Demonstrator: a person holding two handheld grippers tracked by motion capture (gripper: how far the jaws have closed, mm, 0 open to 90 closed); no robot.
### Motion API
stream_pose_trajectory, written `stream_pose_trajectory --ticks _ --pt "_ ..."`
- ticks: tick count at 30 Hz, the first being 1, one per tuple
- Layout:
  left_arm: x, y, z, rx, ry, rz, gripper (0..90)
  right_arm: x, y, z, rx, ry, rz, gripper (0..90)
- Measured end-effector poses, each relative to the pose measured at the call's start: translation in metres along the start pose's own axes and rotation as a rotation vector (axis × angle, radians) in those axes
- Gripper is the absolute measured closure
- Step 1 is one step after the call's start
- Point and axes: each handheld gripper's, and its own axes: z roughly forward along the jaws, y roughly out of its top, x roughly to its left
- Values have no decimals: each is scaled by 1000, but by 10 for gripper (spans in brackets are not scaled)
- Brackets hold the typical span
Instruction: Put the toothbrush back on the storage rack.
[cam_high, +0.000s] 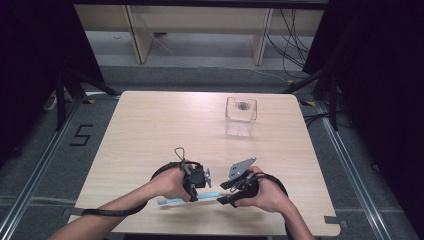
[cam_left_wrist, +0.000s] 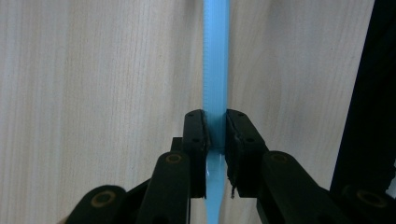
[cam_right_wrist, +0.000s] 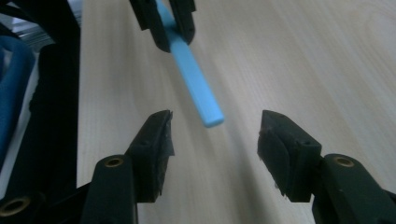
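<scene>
A light blue plastic stick (cam_high: 175, 200) hovers level above the near part of the wooden table (cam_high: 150, 130). My left gripper (cam_high: 194, 194) is shut on it about mid-length; in the left gripper view the pads (cam_left_wrist: 201, 135) pinch the ribbed blue stick (cam_left_wrist: 216, 70) from both sides. My right gripper (cam_high: 223, 197) faces it from the right. In the right gripper view my right gripper (cam_right_wrist: 215, 135) stands open, and the free end of the stick (cam_right_wrist: 194, 79) points into the gap without touching either pad. Behind it is the left gripper (cam_right_wrist: 163, 23).
A clear square container (cam_high: 241, 116) with something dark at its bottom stands at the back right of the table. The table's front edge lies close under both hands. Cables trail from both grippers; dark stands and floor rails flank the table.
</scene>
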Motion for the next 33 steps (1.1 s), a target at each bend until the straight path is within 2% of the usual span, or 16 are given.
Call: stream_pose_trajectory --ticks 2,3,4,5,6,7,8,9,10,11,18,19,33 --pt "-1 0 -1 -5 3 12 782 2 0 1 9 13 14 477" --pt "-2 0 -1 -4 -1 18 782 1 1 2 7 20 -22 483" --pt "-3 1 -1 -5 0 24 782 1 1 3 8 23 -24 493" --pt "-3 1 -2 -5 0 28 782 3 1 3 21 32 -1 499" --pt "-4 1 -2 -7 2 33 782 1 1 5 10 41 -32 509" --pt "-4 1 -2 -7 1 35 782 3 1 5 18 35 -11 515" --pt "-5 1 -3 -9 0 37 782 2 1 7 15 48 -40 521" --pt "-6 2 -3 -11 -2 45 782 2 2 8 16 51 -43 535" --pt "-7 2 -4 -12 -1 48 782 4 1 7 26 52 -15 540" --pt "-7 3 -4 -13 -2 52 782 2 2 9 21 58 -44 548" --pt "-13 5 -4 -16 -15 69 782 3 4 14 35 80 -60 594" --pt "-13 5 -4 -15 -13 73 782 2 5 14 33 79 -77 602" --pt "-15 6 -5 -11 -19 91 782 5 5 19 33 150 -92 736"
